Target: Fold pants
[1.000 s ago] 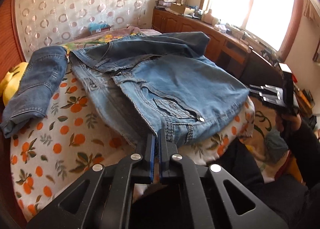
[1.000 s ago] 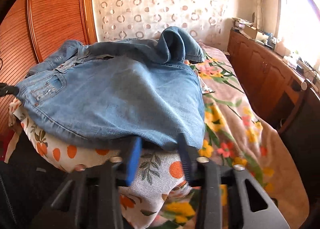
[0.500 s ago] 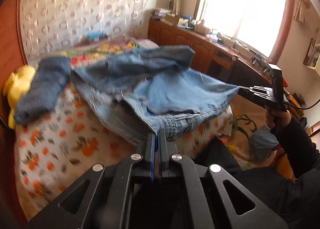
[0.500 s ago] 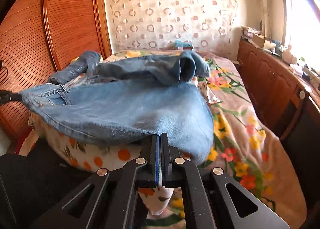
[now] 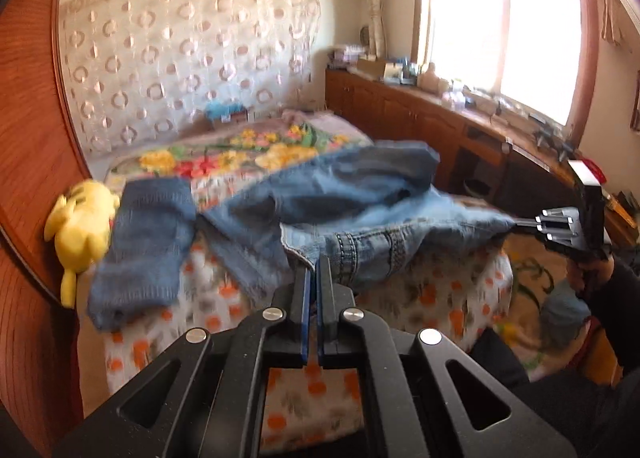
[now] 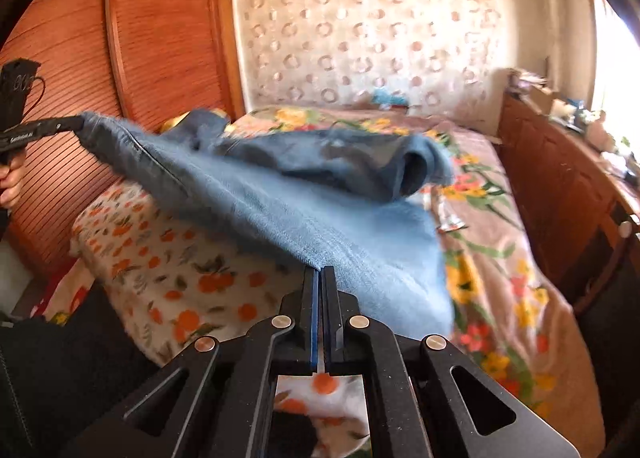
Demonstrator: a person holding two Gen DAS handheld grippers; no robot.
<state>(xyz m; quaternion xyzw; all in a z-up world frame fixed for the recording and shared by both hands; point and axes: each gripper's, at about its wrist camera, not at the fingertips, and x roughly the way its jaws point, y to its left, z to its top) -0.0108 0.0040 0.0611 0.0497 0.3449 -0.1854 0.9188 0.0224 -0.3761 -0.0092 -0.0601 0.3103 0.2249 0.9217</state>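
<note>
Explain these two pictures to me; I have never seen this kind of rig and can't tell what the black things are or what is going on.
The black things are hand-held two-finger grippers, one in each of a person's hands, each with a fisheye camera looking along its fingers. One picture is from the left gripper, the other from the right gripper. Both are clamped shut on the edge of a pair of light blue jeans, holding it stretched between them above a bed covered in an orange-print sheet. Each camera also catches the other gripper off to the side. A second, darker pair of jeans lies folded on the bed beside a yellow plush toy.

Sunlit window [image 5: 520, 30], wooden cabinets [image 5: 400, 114], wardrobe [image 6: 132, 38]; blurred, perhaps lace-draped wall [image 6: 372, 38].
</note>
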